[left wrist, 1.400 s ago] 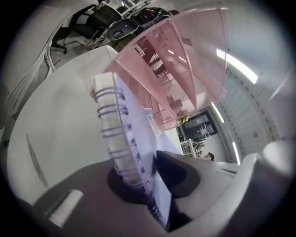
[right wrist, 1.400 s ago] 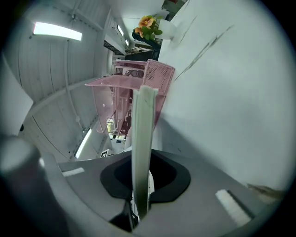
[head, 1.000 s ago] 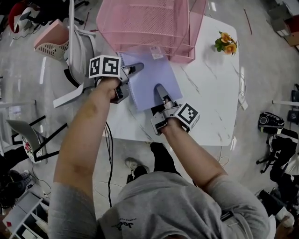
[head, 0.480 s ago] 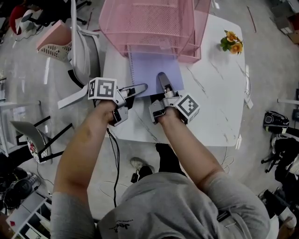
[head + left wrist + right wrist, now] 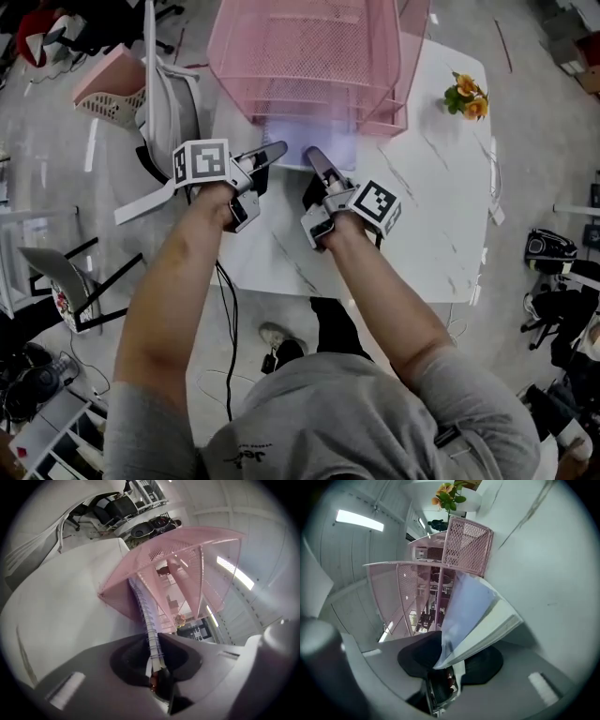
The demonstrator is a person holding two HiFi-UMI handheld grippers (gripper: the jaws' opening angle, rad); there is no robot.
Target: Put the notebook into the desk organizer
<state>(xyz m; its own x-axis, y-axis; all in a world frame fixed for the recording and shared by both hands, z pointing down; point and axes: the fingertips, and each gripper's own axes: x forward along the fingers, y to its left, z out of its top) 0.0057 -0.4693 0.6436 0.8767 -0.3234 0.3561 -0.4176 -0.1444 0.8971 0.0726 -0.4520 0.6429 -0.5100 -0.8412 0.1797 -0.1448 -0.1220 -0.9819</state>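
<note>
The lavender spiral notebook (image 5: pixel 325 146) lies flat on the white table (image 5: pixel 412 216), most of it slid under the bottom tier of the pink mesh desk organizer (image 5: pixel 309 56). My left gripper (image 5: pixel 274 151) is at its near left corner. Its jaws are closing, and in the left gripper view the spiral binding (image 5: pixel 150 620) runs straight into their gap, pinched there. My right gripper (image 5: pixel 312 157) is at the near edge. Its jaws are opening, with the notebook's corner (image 5: pixel 476 616) still between them and the cover lifting off the pages.
A small bunch of orange flowers (image 5: pixel 465 91) stands at the table's far right. A white chair (image 5: pixel 161 98) and a pink basket (image 5: pixel 103 80) are on the floor to the left. The organizer's tiers (image 5: pixel 180 559) rise close ahead of both grippers.
The notebook has slid forward under the organizer, leaving only a short strip showing. Both grippers moved forward with it. The left one let go, then took the spiral edge again.
</note>
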